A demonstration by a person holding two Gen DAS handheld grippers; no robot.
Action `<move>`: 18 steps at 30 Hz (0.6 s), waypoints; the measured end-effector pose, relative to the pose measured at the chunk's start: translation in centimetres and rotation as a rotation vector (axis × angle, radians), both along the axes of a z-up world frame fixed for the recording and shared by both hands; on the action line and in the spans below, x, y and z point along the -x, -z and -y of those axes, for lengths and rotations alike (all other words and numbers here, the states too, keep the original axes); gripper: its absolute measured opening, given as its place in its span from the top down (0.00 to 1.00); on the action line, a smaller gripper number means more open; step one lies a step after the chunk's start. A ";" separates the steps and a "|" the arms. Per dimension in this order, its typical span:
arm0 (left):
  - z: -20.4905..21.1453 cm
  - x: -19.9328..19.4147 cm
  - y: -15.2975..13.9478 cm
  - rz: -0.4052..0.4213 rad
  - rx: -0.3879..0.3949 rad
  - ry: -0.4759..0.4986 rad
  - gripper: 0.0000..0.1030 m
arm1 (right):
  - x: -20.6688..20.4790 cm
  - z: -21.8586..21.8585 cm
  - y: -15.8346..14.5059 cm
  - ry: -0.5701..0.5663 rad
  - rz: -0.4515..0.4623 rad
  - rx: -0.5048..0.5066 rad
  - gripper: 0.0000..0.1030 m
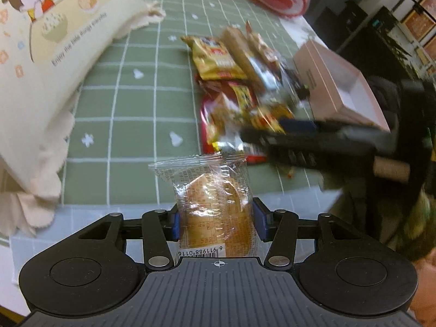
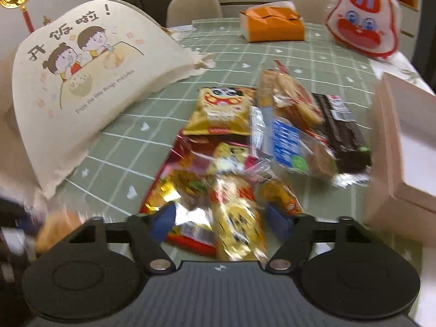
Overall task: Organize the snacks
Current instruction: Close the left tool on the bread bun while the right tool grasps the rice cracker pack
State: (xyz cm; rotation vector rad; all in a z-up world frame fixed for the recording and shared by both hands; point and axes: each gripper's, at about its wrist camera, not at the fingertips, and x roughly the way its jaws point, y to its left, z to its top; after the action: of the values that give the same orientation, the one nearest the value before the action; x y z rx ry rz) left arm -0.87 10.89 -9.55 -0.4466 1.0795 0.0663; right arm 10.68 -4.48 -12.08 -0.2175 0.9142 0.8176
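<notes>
Snacks (image 2: 245, 147) lie heaped in a loose pile on the green grid-patterned tablecloth (image 1: 130, 109), between a cream cloth bag (image 1: 46, 54) printed with two cartoon children and a pale pink open box (image 1: 340, 81) at the table's right edge. The pile includes a yellow packet with a panda face (image 2: 223, 111), a dark brown wrapped bar (image 2: 343, 133) lying close beside the box, and a clear pack of round biscuits (image 2: 291, 95), with shiny red and gold wrappers overlapping nearer the camera.

The left gripper (image 1: 216, 219) is clamped on a clear-wrapped bun (image 1: 215, 207), its blue pads pressing both sides of the packet, which stands upright between them with a barcode at its lower end. It is held near the front edge of the tablecloth, just short of the pile.

The right gripper (image 2: 223, 219) has its fingers spread fairly wide on either side of a yellow snack packet (image 2: 238, 226) at the near end of the heap; motion blur hides whether the pads touch it. In the left wrist view this gripper reaches in from the right, low over the pile.

At the far end of the table sit an orange packet (image 2: 272, 24) and a white bag with a red cartoon face (image 2: 362, 24).
</notes>
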 end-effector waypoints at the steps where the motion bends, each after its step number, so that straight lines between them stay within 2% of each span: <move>1: 0.1 0.0 0.2 -0.010 0.006 0.007 0.47 | -0.1 -0.2 0.1 0.002 -0.005 0.008 0.37; 3: 0.3 0.0 0.3 -0.019 0.010 0.013 0.48 | 0.1 -0.5 0.1 0.013 -0.005 0.043 0.41; 5: 0.3 0.1 0.3 -0.017 0.014 0.020 0.48 | 1.2 0.1 -0.2 -0.016 0.003 0.034 0.41; 6: 0.3 0.1 0.3 -0.016 0.014 0.021 0.48 | 1.7 0.3 -0.2 -0.032 0.003 0.038 0.44; 8: 0.2 -0.1 0.4 -0.017 0.012 0.019 0.48 | 2.2 0.4 0.2 -0.049 -0.010 0.065 0.60; 9: 0.2 -0.1 0.4 -0.017 0.012 0.017 0.48 | 2.4 0.6 0.4 -0.057 -0.034 0.081 0.65; 15: 0.4 -0.6 0.9 -0.022 0.017 0.009 0.48 | 4.7 3.5 -0.1 -0.026 -0.072 0.111 0.65; 18: 0.7 -0.8 1.2 -0.024 0.027 0.005 0.48 | 5.4 5.4 -0.3 -0.017 -0.142 0.083 0.61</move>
State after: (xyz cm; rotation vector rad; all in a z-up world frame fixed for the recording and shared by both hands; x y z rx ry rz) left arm -0.06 10.23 -10.75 -0.4681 1.1058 0.0524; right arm 5.23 -9.89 -11.80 -0.2423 1.0824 0.8189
